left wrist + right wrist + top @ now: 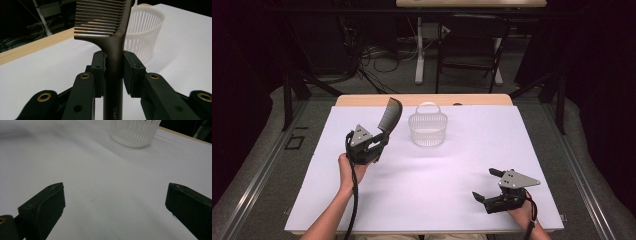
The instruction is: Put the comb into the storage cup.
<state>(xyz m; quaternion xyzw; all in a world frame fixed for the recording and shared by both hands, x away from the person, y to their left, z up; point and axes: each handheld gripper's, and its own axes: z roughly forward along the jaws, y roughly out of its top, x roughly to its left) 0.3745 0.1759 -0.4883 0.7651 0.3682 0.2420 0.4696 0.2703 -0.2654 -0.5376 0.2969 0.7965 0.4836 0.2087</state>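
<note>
Comb (113, 47) handle sits clamped between the left gripper's (113, 68) fingers (98, 65), teeth uppermost.

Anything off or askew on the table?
Nothing stands out. The basket stands upright on the white sheet, the left gripper holds the comb squarely by its handle, and the right gripper rests open with nothing in it.
</note>
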